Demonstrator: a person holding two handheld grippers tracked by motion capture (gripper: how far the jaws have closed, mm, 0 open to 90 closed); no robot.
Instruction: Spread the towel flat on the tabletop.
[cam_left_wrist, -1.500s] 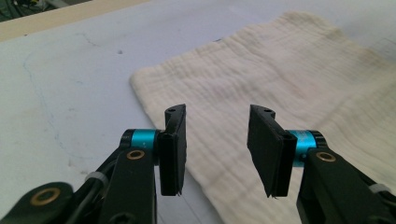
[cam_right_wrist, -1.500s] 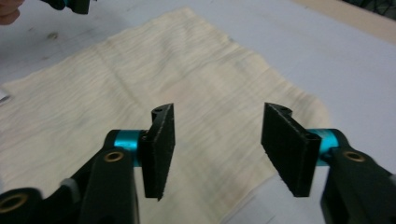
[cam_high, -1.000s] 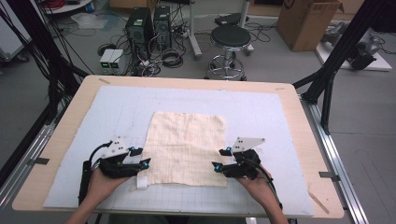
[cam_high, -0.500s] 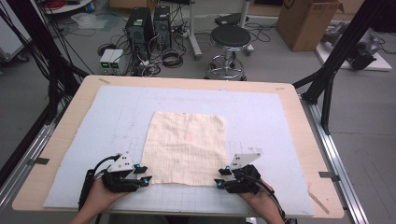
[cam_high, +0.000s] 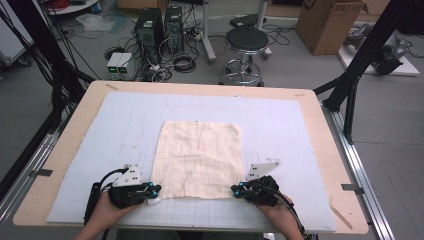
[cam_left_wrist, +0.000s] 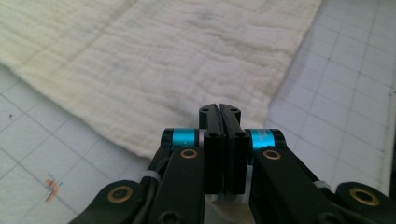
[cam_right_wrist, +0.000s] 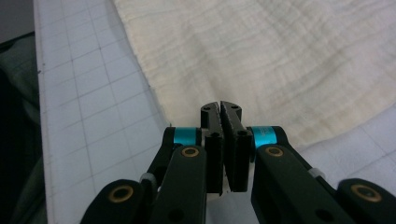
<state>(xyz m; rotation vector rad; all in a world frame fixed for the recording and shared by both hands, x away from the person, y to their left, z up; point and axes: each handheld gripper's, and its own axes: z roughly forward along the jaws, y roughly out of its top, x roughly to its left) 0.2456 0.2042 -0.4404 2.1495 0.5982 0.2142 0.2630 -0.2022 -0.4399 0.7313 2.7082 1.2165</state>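
- Cream-coloured square of crinkled, grid-stitched cloth (cam_high: 198, 159): spread flat on pale blue gridded mat (cam_high: 300, 125) atop light wooden table (cam_high: 320, 107), roughly midway between the two sides, near edge towards the person.
- Left gripper (cam_high: 151, 193): at near left corner of cloth. In left gripper view, jaws (cam_left_wrist: 219, 112) pressed together with no visible gap, tips over the corner hem; jaws just been closing. Corner fabric appears pinched, but the nip itself is hidden behind the tips — judged held, not certain.
- Right gripper (cam_high: 236, 190): at near right corner. In right gripper view, jaws (cam_right_wrist: 220, 111) likewise closed tight, tips on the cloth's edge just inside the corner; also just been closing. Same caveat on the actual bite.
- Key relation: cloth lies straight ahead of both pairs of jaws, stretching away from the tips towards far side of table. Near edge runs across from one gripper to the other; both grippers sit at its ends, pointing inward at each other. Neither hand nearer — one corner each, symmetrical.
- Cloth near-square, sides slightly longer along the away direction.
- Judgement: grasp of both near corners done; next likely a lift and carry forward over the far edge, folding in half. Needs both hands rising together, edge kept taut.
- Risk: thin bite, corner slipping free on lift.
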